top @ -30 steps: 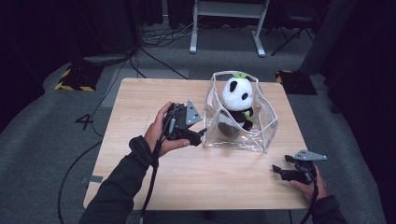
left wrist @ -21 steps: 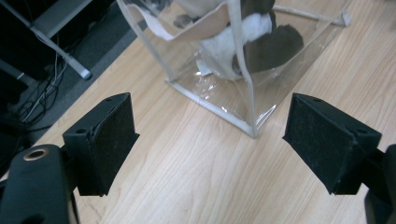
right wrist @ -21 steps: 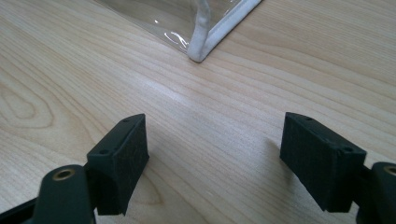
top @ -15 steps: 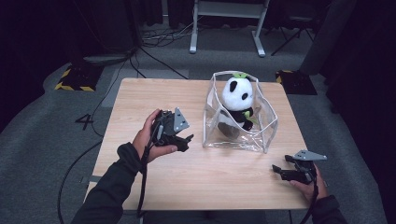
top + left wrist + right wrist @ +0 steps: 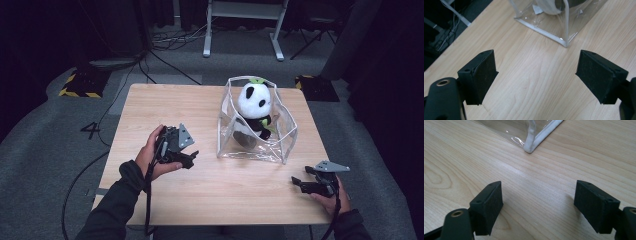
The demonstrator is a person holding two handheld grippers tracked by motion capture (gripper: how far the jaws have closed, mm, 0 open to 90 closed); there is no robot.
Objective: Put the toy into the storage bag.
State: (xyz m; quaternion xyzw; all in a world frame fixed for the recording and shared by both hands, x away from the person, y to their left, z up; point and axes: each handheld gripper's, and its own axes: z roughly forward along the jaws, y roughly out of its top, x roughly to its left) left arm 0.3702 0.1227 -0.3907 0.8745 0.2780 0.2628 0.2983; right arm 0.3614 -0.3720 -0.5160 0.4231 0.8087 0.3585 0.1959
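A black-and-white plush panda toy (image 5: 256, 104) sits inside a clear plastic bag with white edges (image 5: 285, 145) that stands on the light wooden table (image 5: 165, 105). The left gripper (image 5: 192, 159) is near the bag's left side with its jaws wide apart and nothing between them. The right gripper (image 5: 301, 176) rests by the table's near right corner, also wide open and holding nothing.

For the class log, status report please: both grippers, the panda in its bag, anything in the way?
Left gripper open, empty. Right gripper open, empty, near table edge. Panda upright in clear bag. Nothing between grippers and bag.
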